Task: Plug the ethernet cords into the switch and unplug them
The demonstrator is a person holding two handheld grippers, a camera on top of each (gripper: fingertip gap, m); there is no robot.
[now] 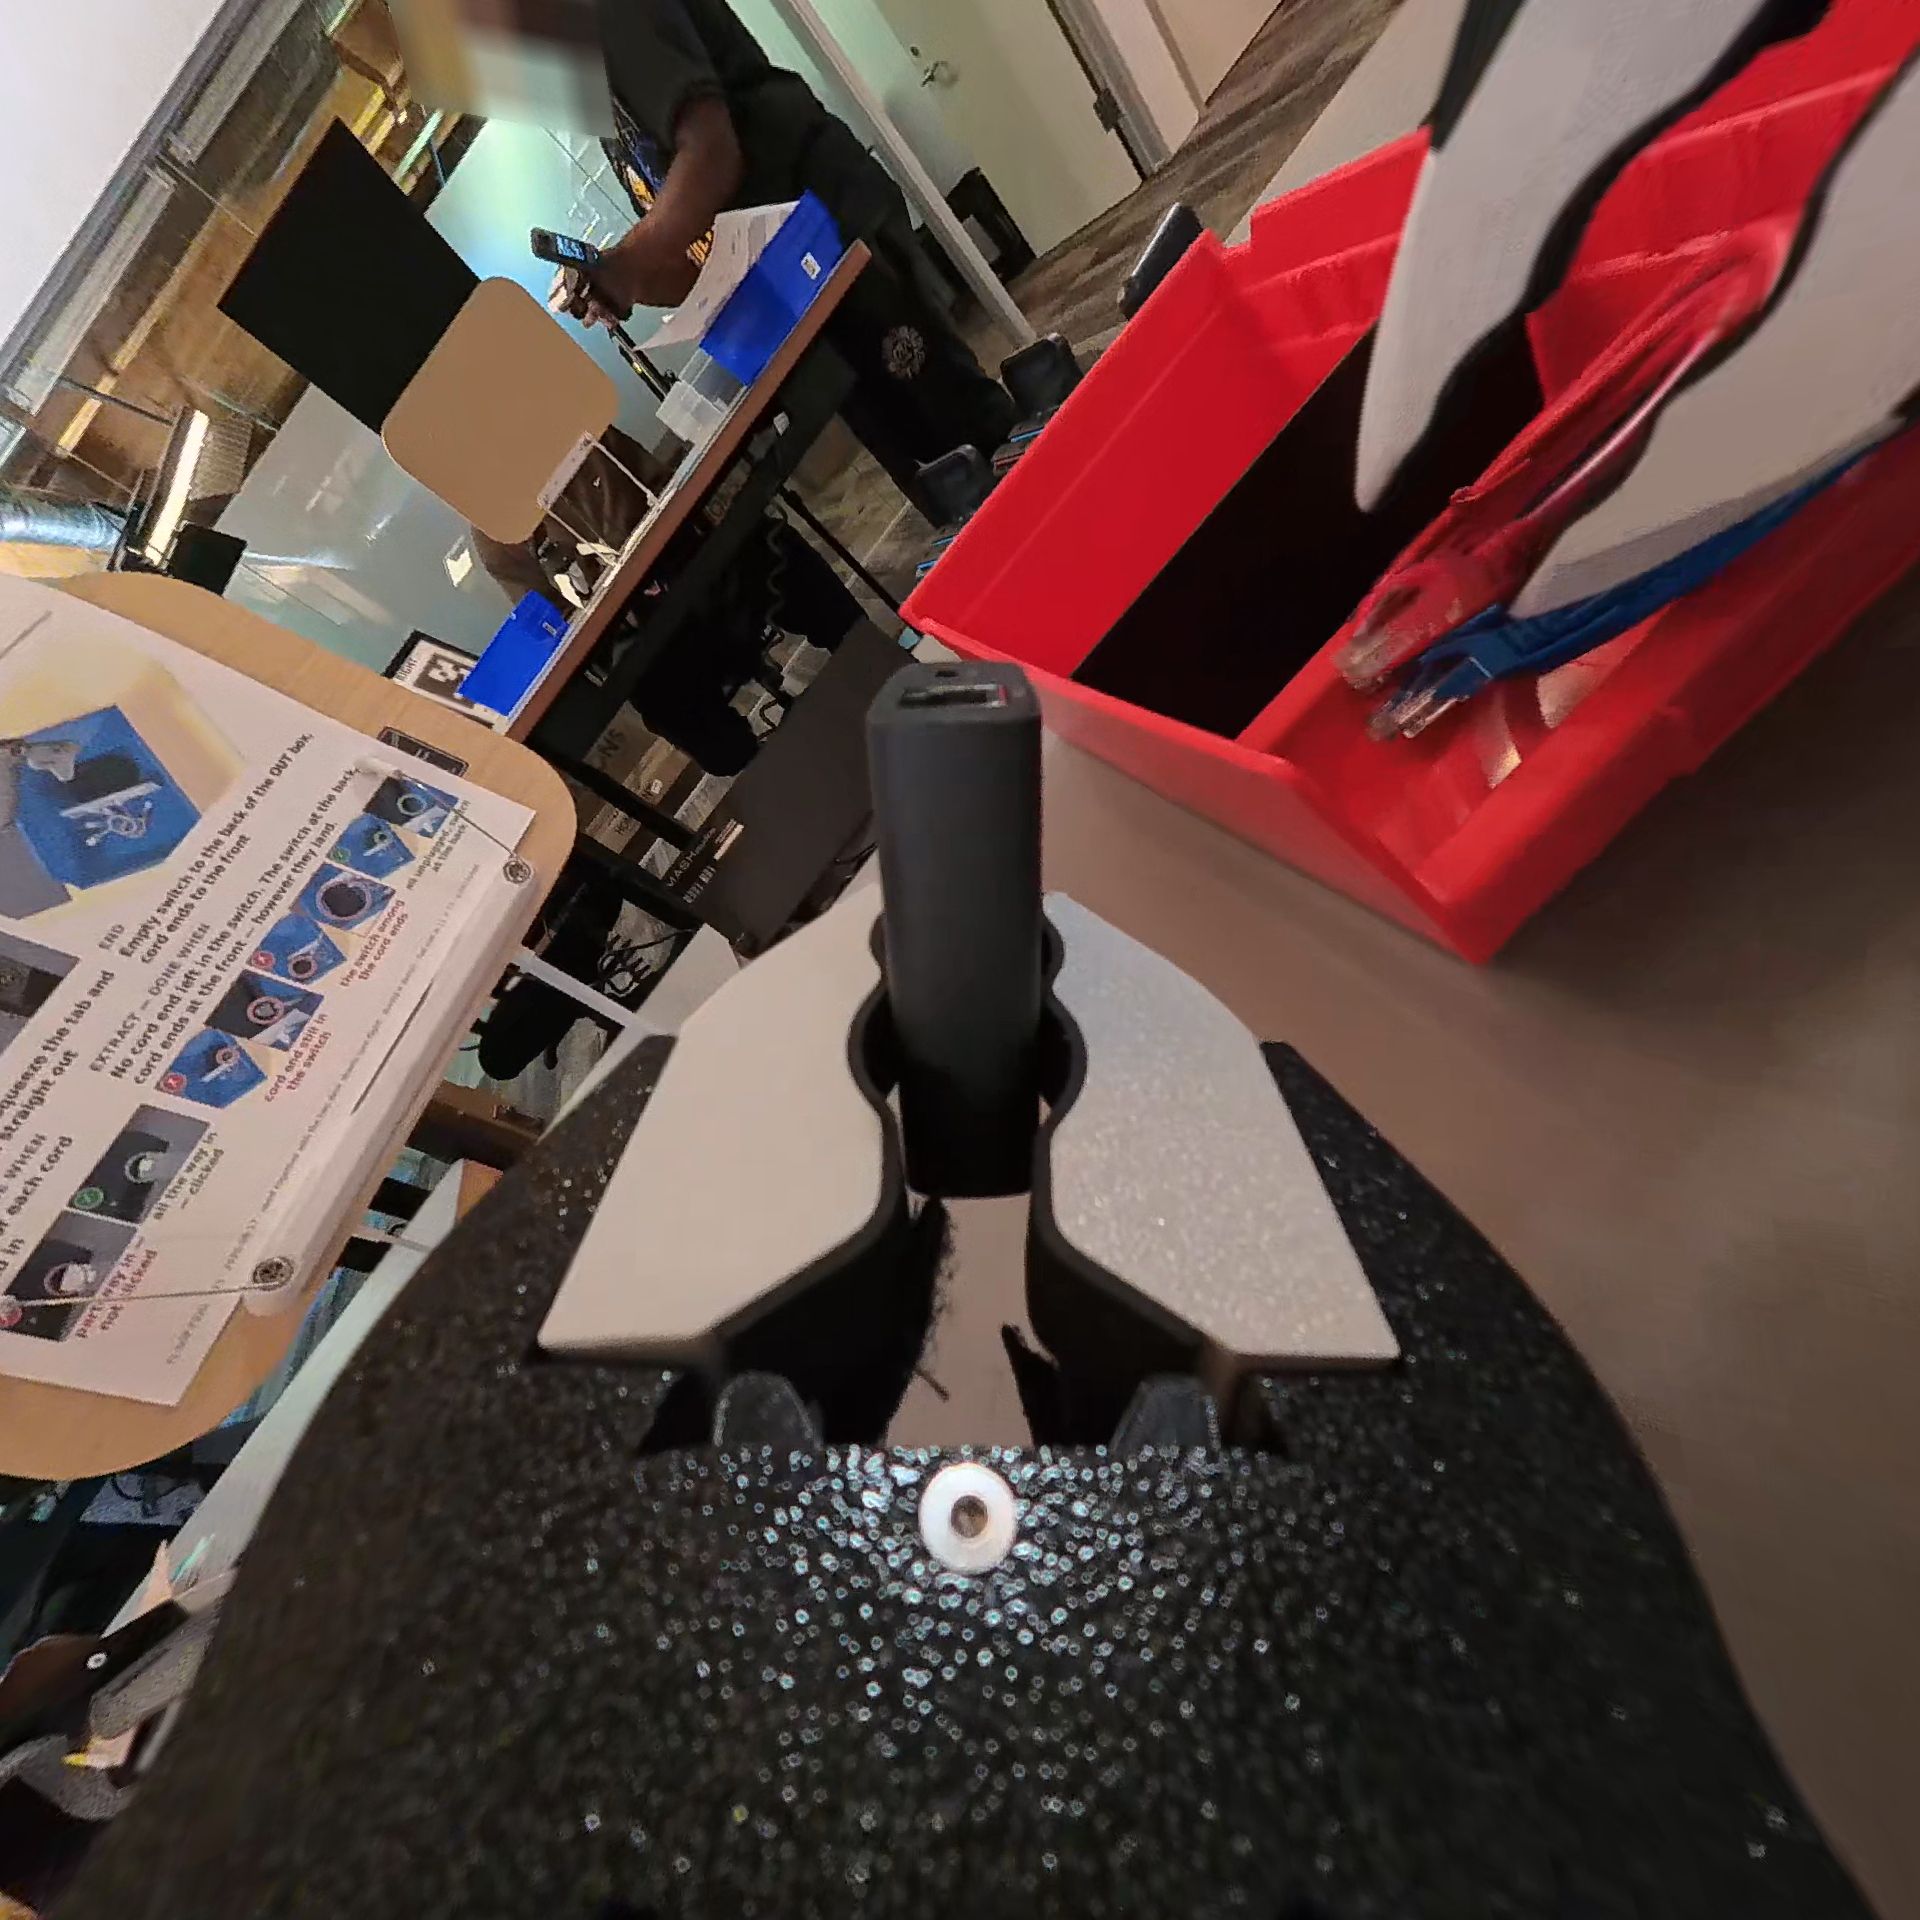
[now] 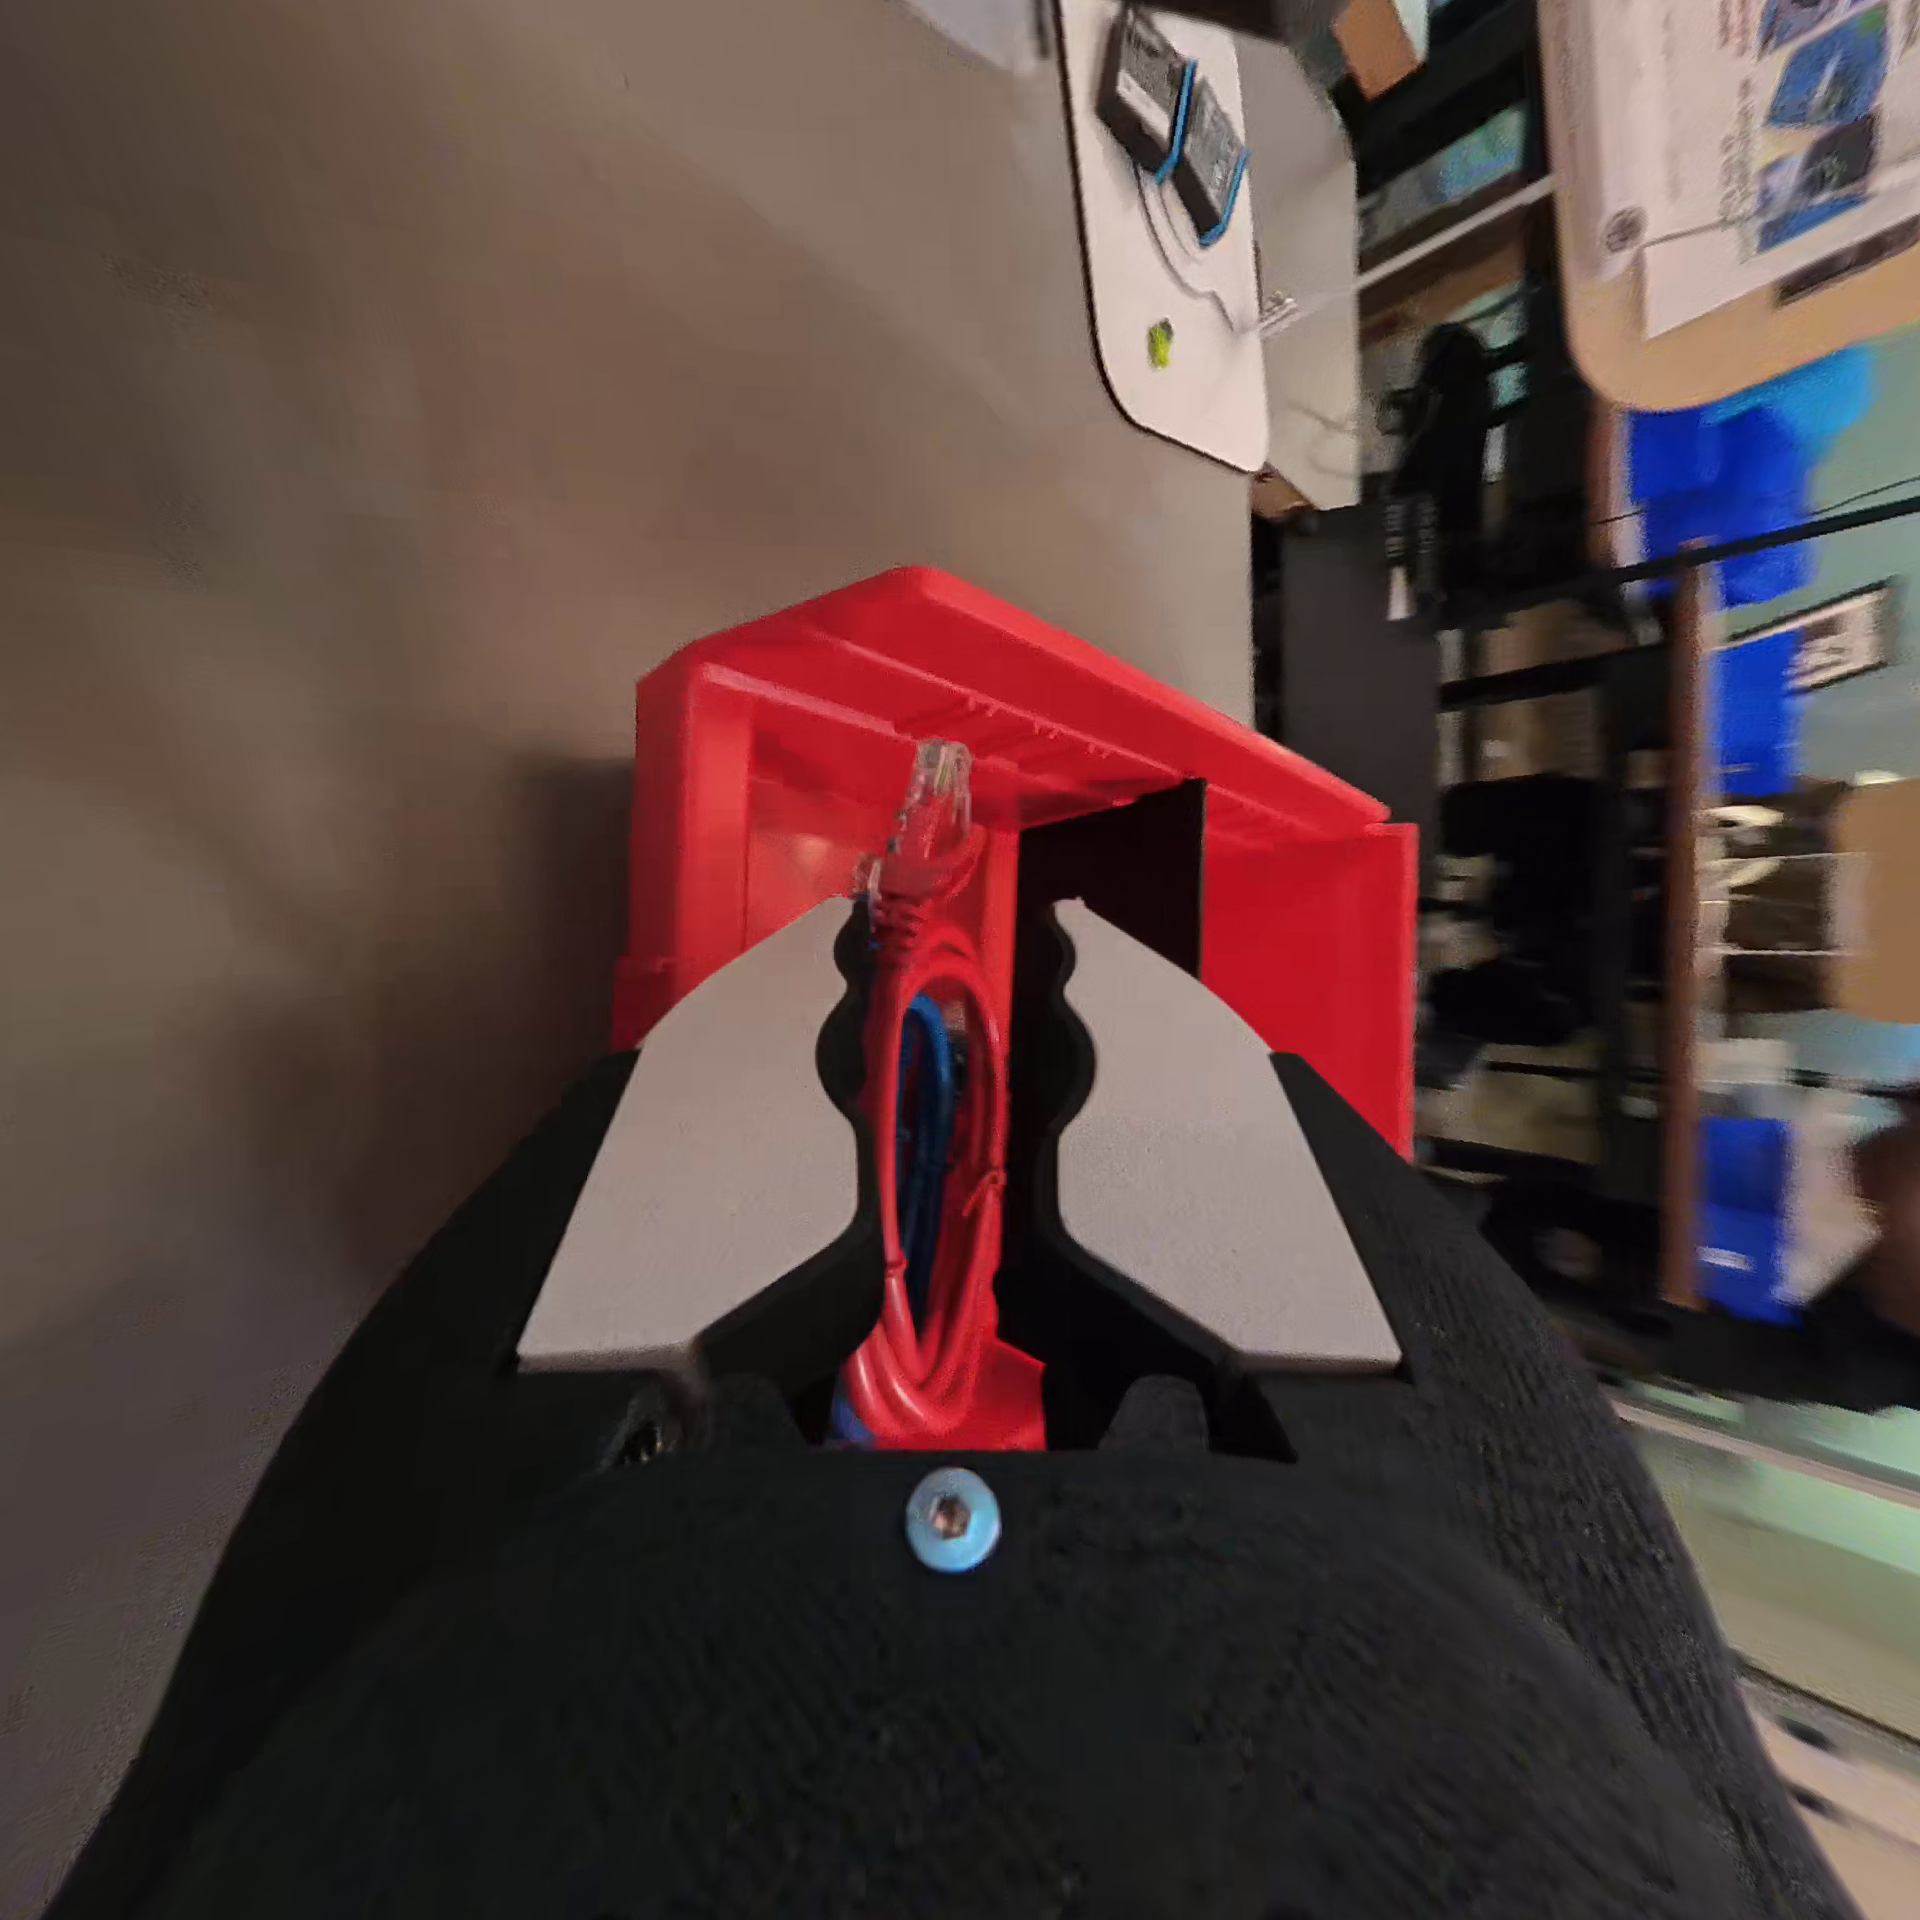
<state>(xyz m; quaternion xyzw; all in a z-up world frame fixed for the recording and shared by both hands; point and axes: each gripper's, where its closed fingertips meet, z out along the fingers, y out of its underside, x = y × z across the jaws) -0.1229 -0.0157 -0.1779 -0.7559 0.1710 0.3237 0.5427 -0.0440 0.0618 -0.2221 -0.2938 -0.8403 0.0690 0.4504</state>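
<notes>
My left gripper (image 1: 961, 935) is shut on a black cylindrical device (image 1: 951, 831) that points forward, with a port in its far end. It hovers over the grey-brown table (image 1: 1558, 1143), left of a red bin (image 1: 1091, 499) with a black divider. My right gripper (image 2: 951, 914) is shut on a coiled red network cable (image 2: 914, 1039) and a blue one (image 2: 928, 1091), in front of the red bin (image 2: 1299, 935) and its divider (image 2: 1132, 862). The right gripper (image 1: 1455, 551) also shows in the left wrist view, over the bin, with the red (image 1: 1392, 623) and blue (image 1: 1455, 675) plugs hanging out.
A printed instruction sheet (image 1: 208, 987) lies on a wooden board at the left. A person (image 1: 727, 156) stands at a far table with blue bins (image 1: 774, 281). A white board with small devices (image 2: 1174, 208) lies beyond the red bin.
</notes>
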